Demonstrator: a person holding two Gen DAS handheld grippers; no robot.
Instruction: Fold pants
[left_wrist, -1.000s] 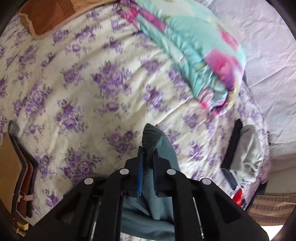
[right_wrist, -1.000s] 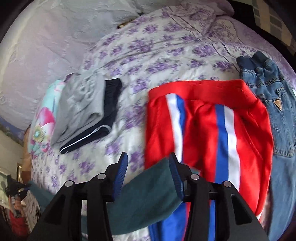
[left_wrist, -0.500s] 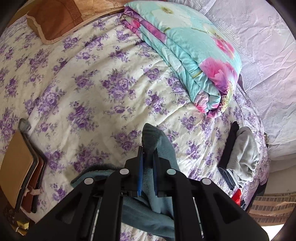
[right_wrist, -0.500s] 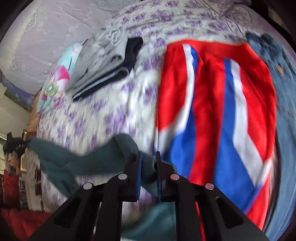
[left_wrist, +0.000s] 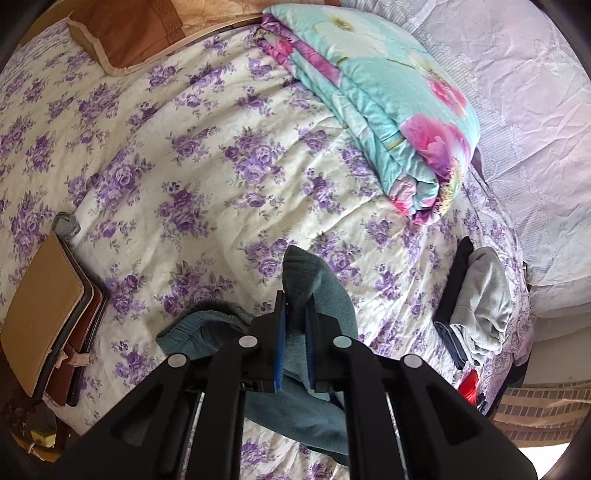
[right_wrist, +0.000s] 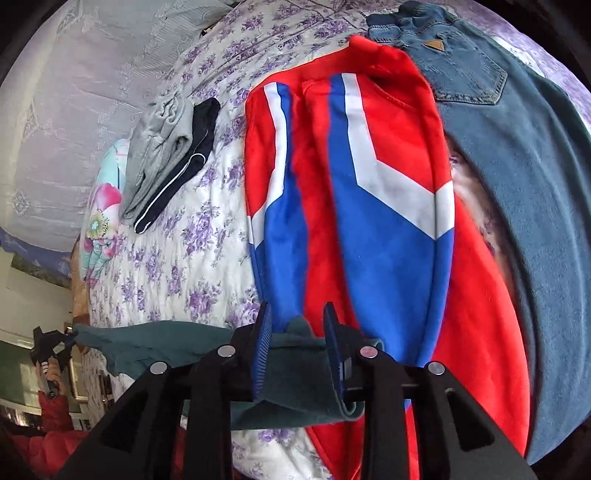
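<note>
Teal pants (left_wrist: 317, 291) pinched in left gripper (left_wrist: 294, 306), loose between half-open right gripper (right_wrist: 297, 326), lower part cut off.

Folded floral quilt (left_wrist: 388, 110) on the purple-flowered bed (left_wrist: 184, 147), against the far side; grey and black folded clothes (right_wrist: 166, 147) left of red, white and blue track pants (right_wrist: 351, 203); denim jeans (right_wrist: 498, 129) right of those.
</note>
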